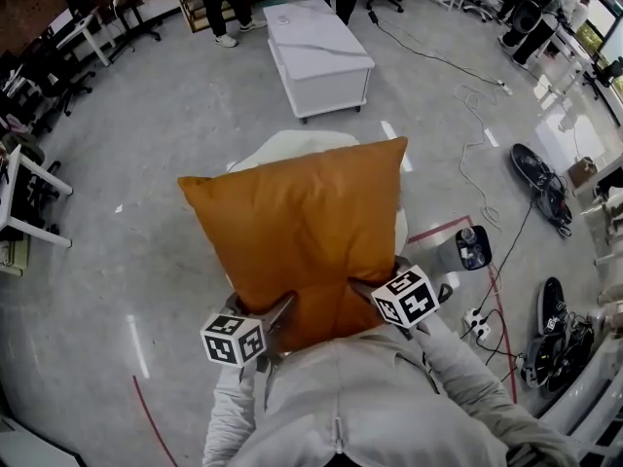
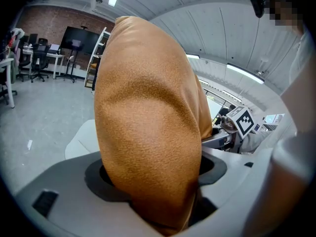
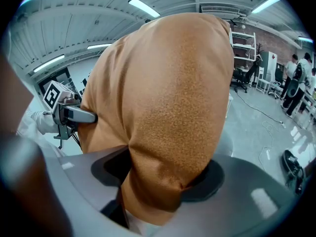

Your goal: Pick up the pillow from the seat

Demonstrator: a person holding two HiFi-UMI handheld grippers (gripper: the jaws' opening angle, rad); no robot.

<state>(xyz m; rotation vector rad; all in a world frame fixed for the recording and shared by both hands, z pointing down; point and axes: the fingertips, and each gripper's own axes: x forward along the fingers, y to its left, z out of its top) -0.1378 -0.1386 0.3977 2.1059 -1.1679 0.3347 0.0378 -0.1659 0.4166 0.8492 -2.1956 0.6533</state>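
Holding pillow (image 1: pixel 302 227) by its six-o'clock edge, left gripper (image 1: pixel 276 317) and right gripper (image 1: pixel 374 290) clamped; we risk fabric slipping free.

A grey, glossy floor (image 1: pixel 146 163) carries everything here. A low white table (image 1: pixel 316 52) stands on it at the far side, and nearer stands a white seat (image 1: pixel 292 144). To the right lie a loose white cable (image 1: pixel 472 154) and a power strip (image 1: pixel 475 321) — both beside a red tape line (image 1: pixel 438 230). Office chairs (image 1: pixel 54 71) stand along the left edge.
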